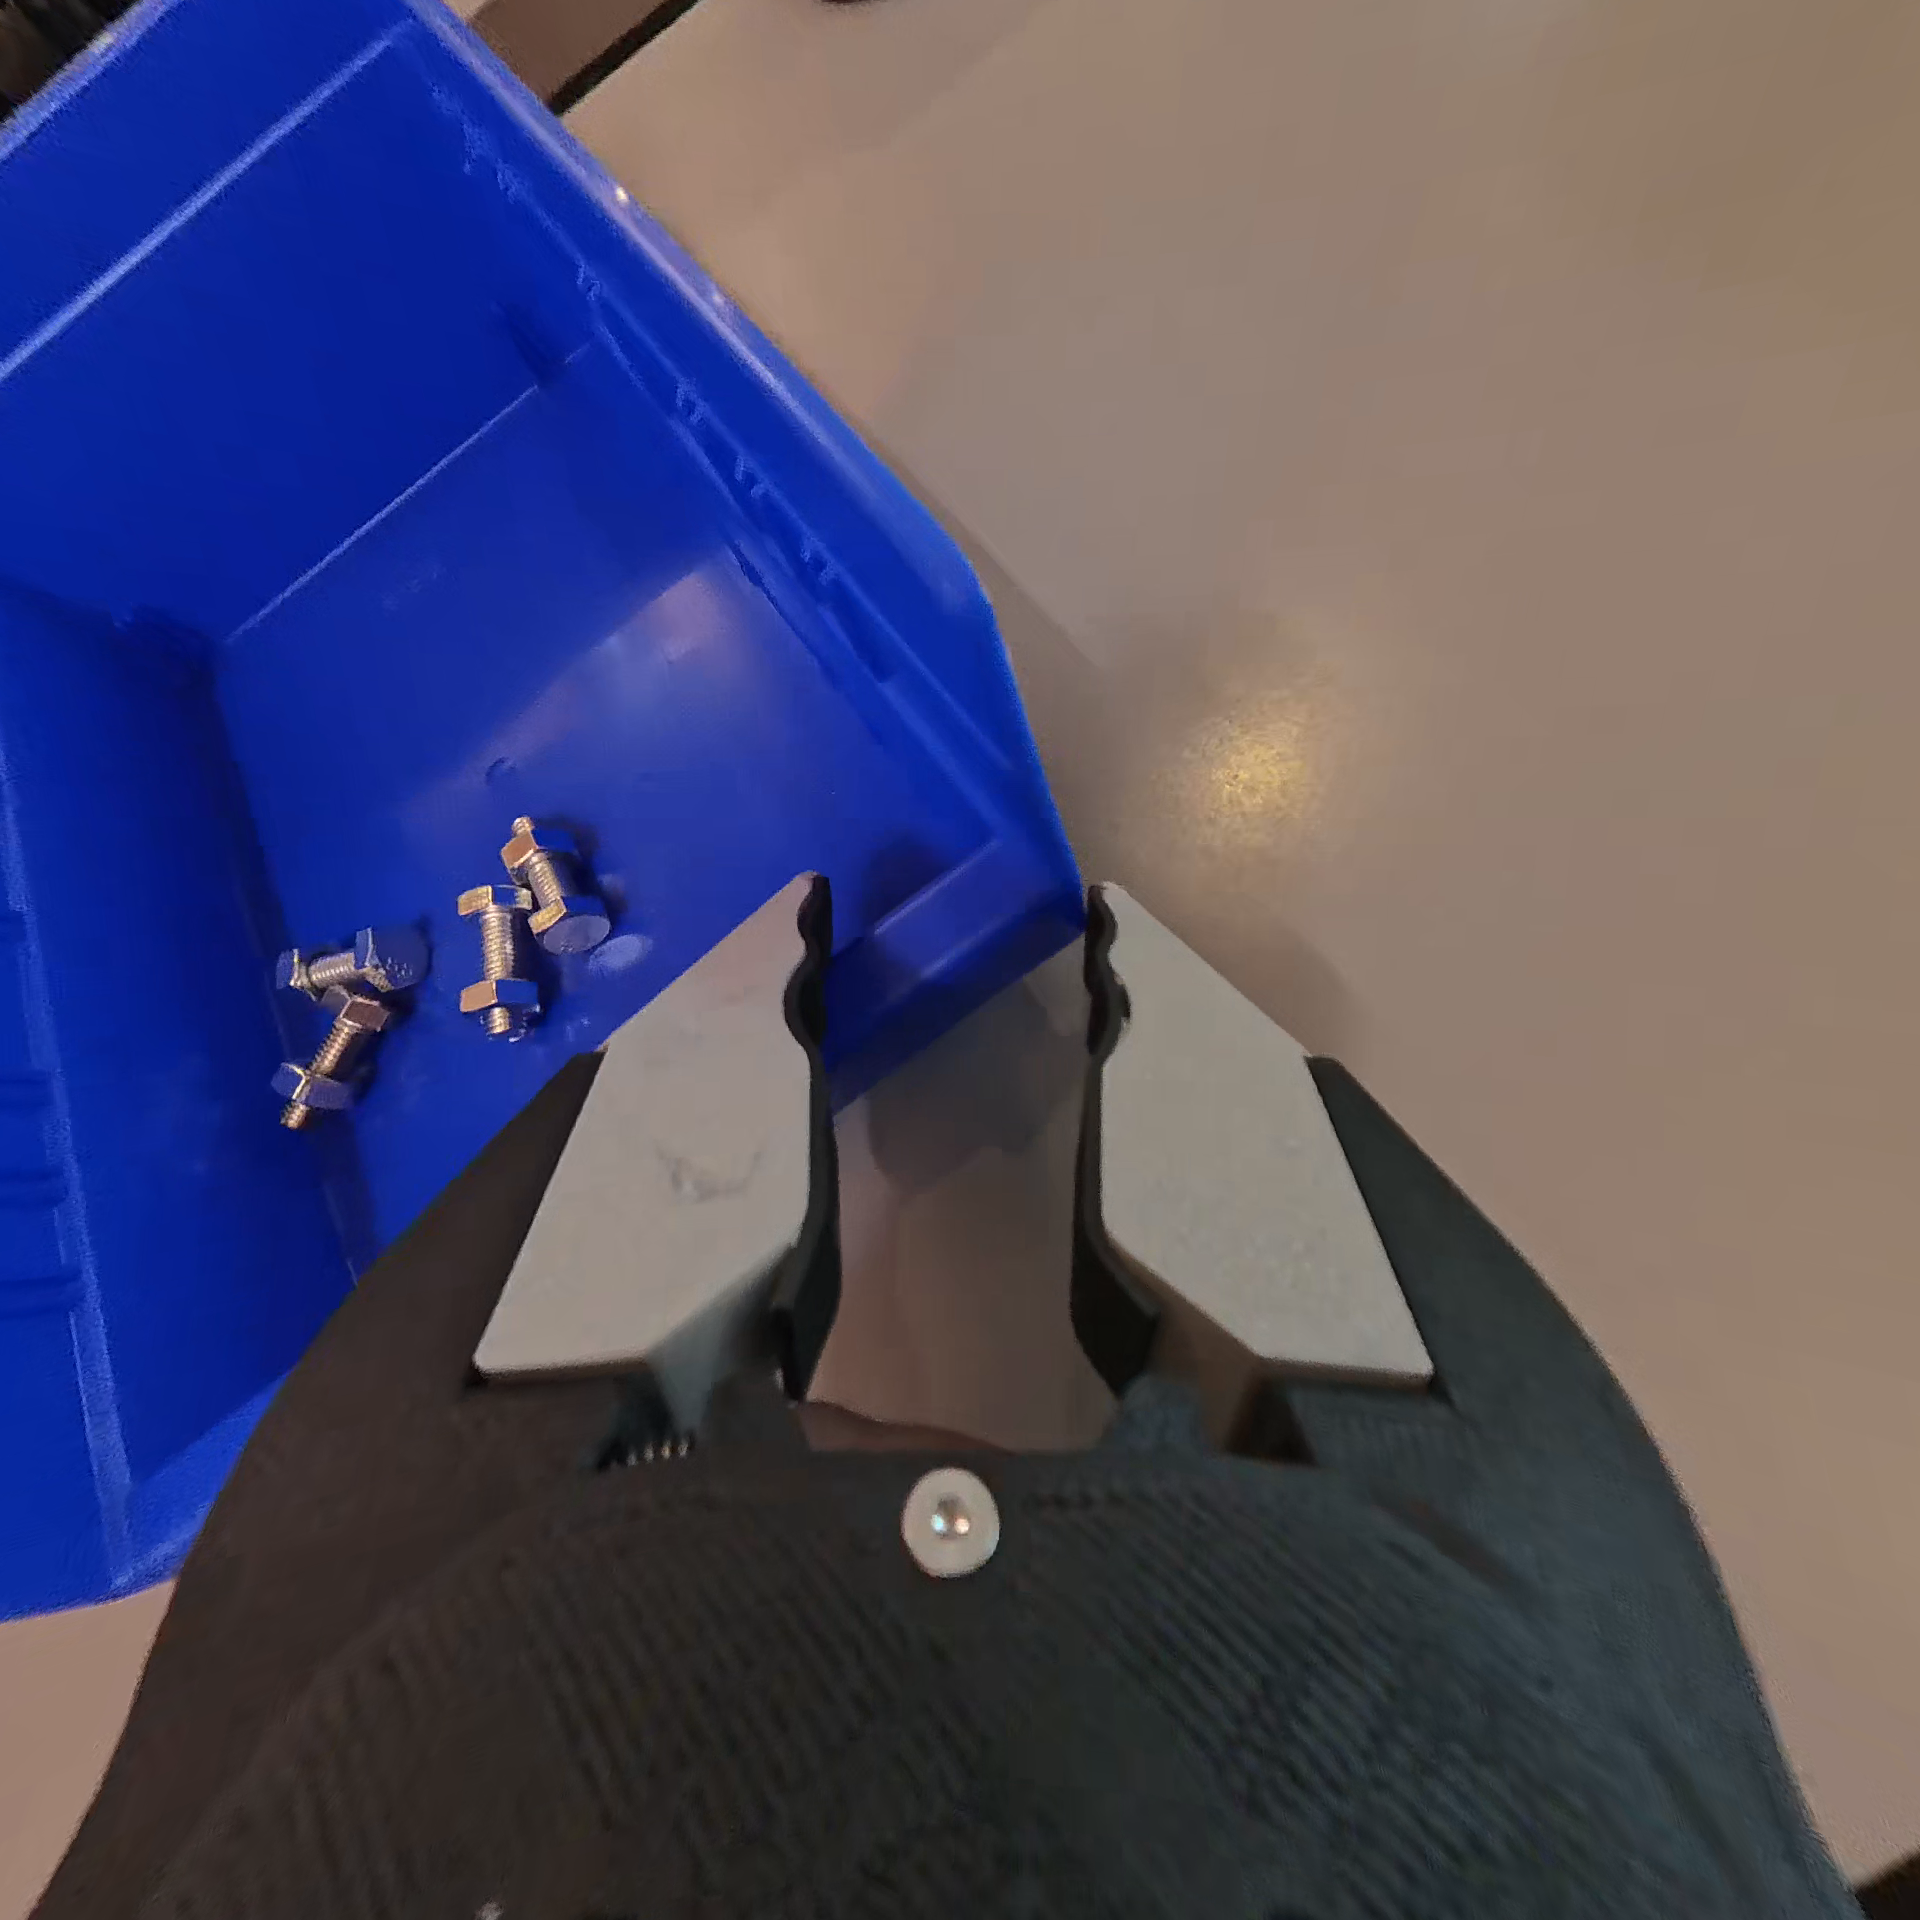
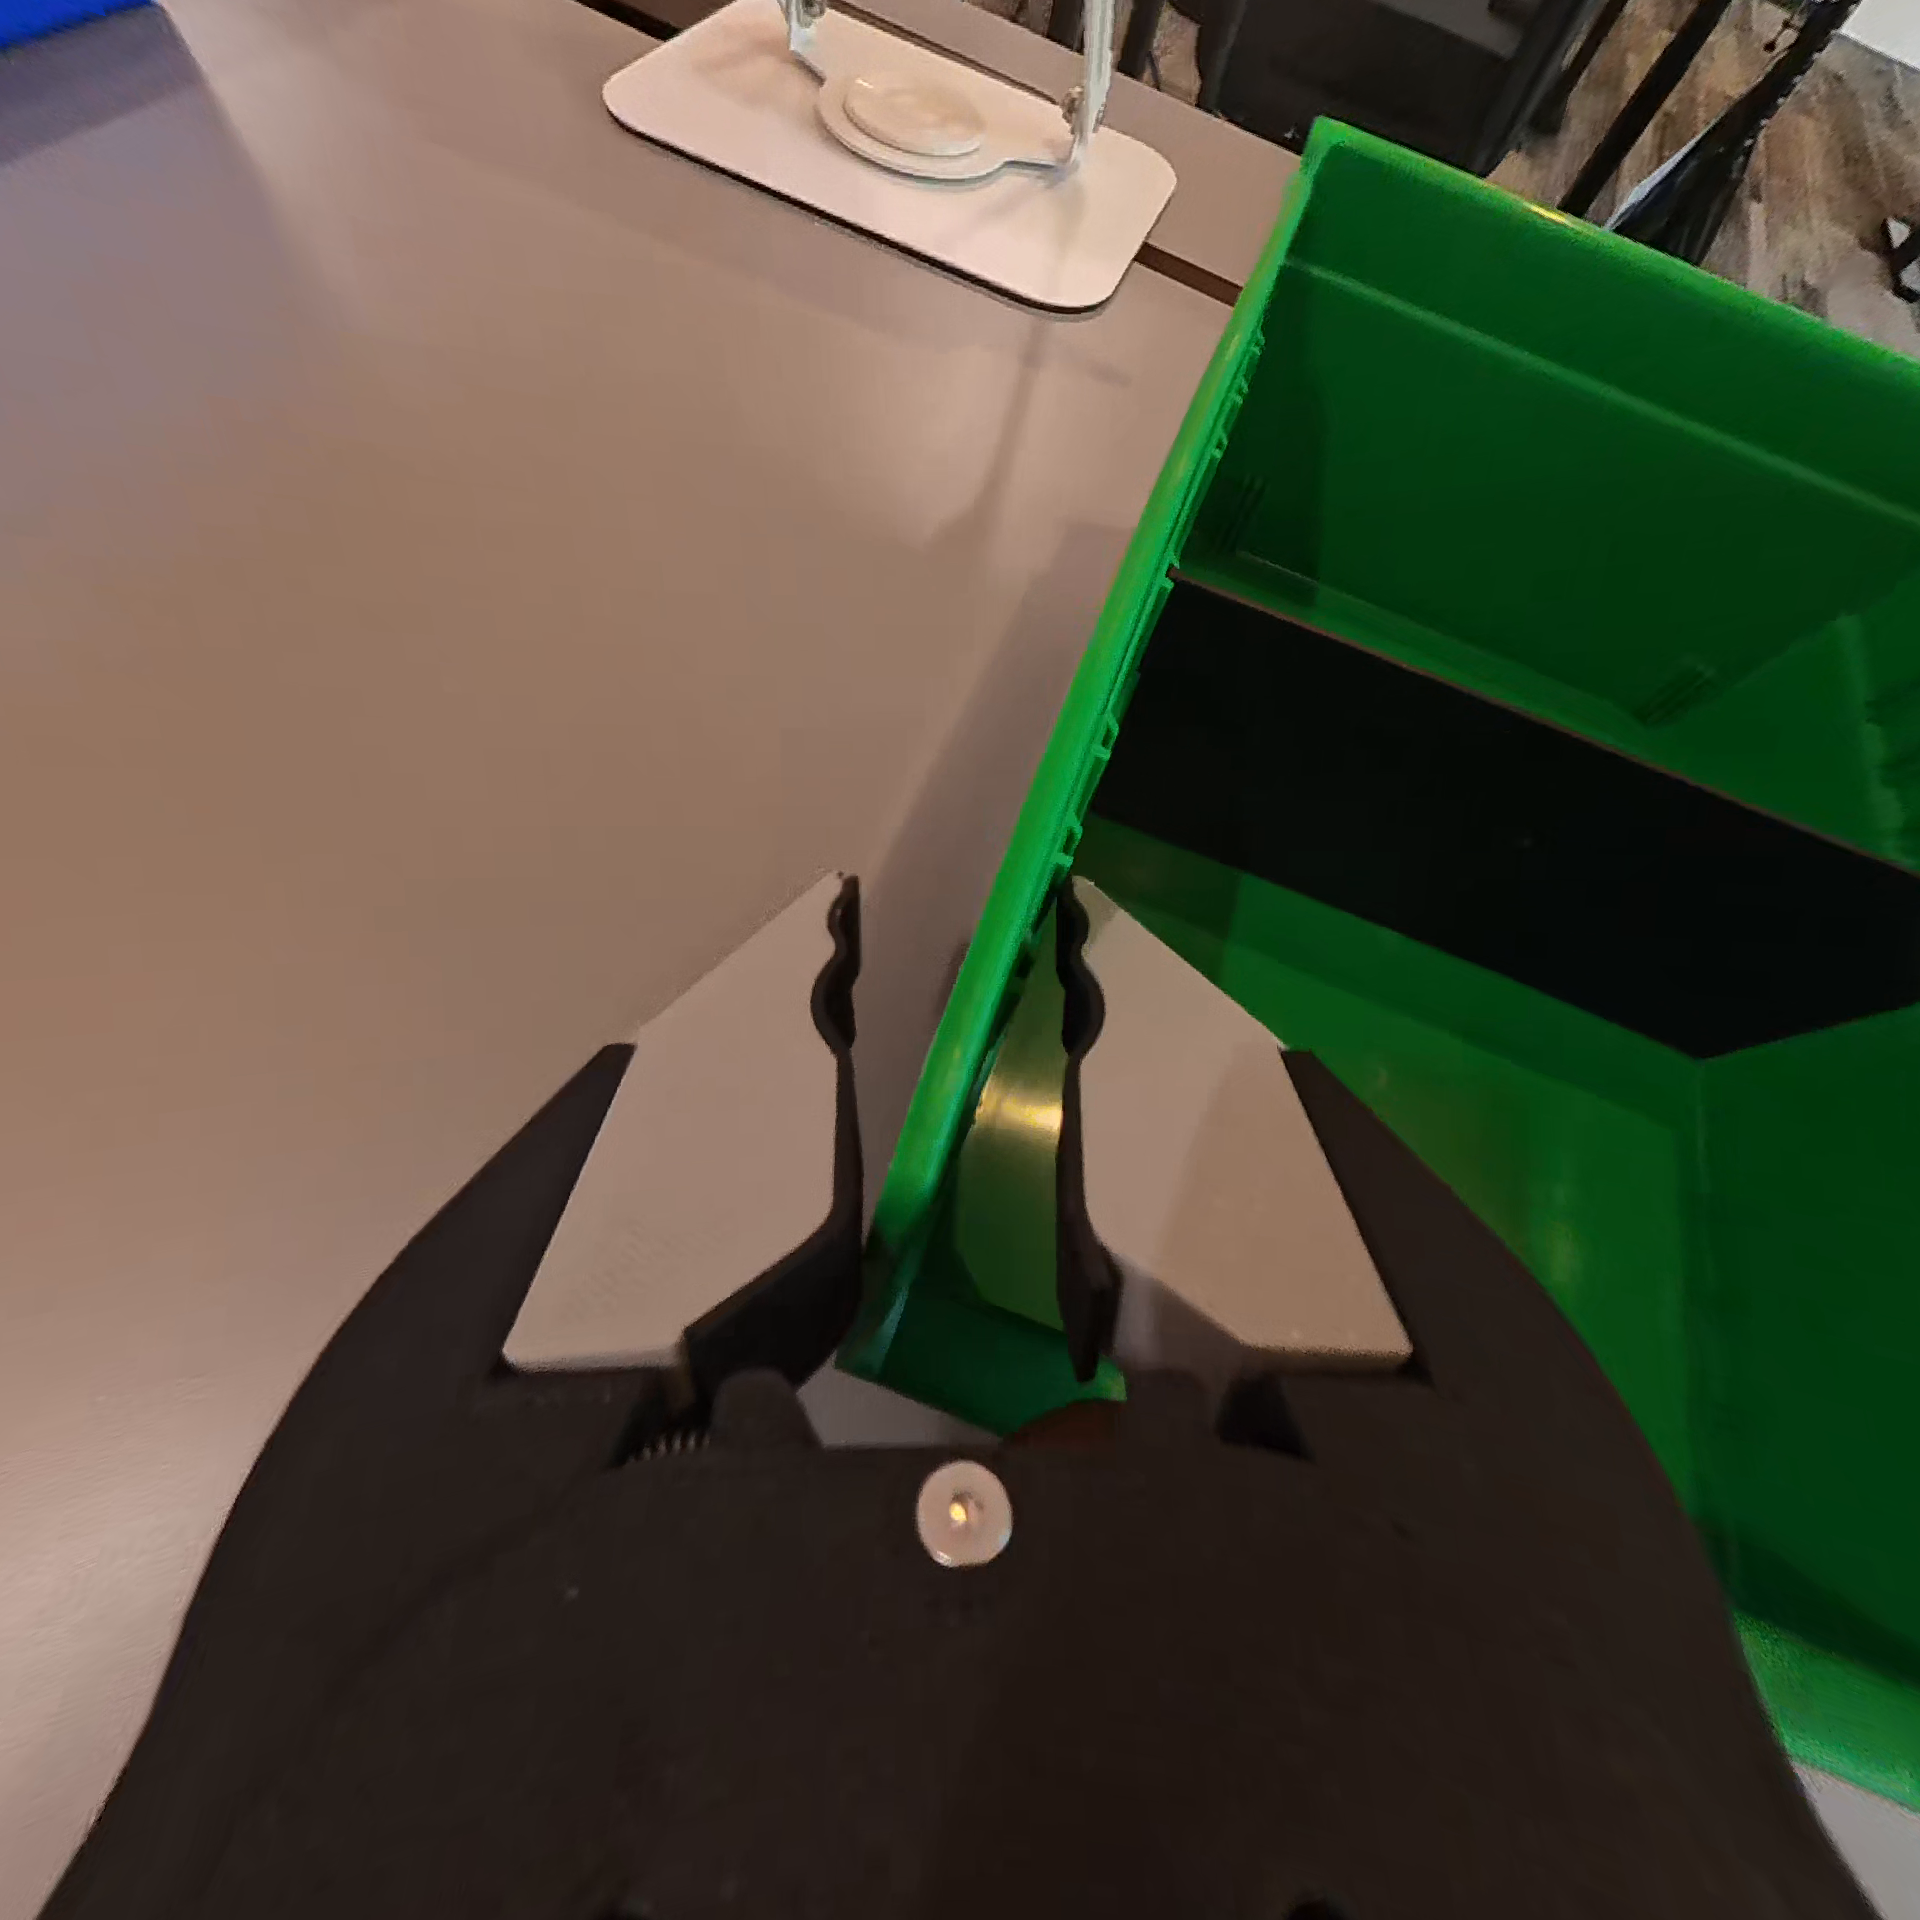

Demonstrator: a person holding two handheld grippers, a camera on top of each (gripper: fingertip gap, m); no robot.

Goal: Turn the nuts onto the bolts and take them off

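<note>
A blue bin [image 1: 436,343] stands on the table in the left wrist view. Several silver bolts with nuts threaded on them [image 1: 497,961] lie loose on its floor near the front right corner. My left gripper [image 1: 958,902] is open and empty, above that corner of the bin, to the right of the bolts. In the right wrist view a green bin [image 2: 1558,499] with a black divider [image 2: 1455,821] stands at the right; no bolts or nuts show in it. My right gripper [image 2: 958,899] is open and empty, its fingers on either side of the green bin's left wall.
The beige table [image 1: 1455,468] lies between the bins. A white mat [image 2: 997,229] with a clear stand on it sits at the table's far edge. Dark chair or stand legs [image 2: 1621,125] show on the floor beyond. A corner of the blue bin [image 2: 62,16] shows top left. The gap from one gripper's tips to the other's is roughly 45 cm.
</note>
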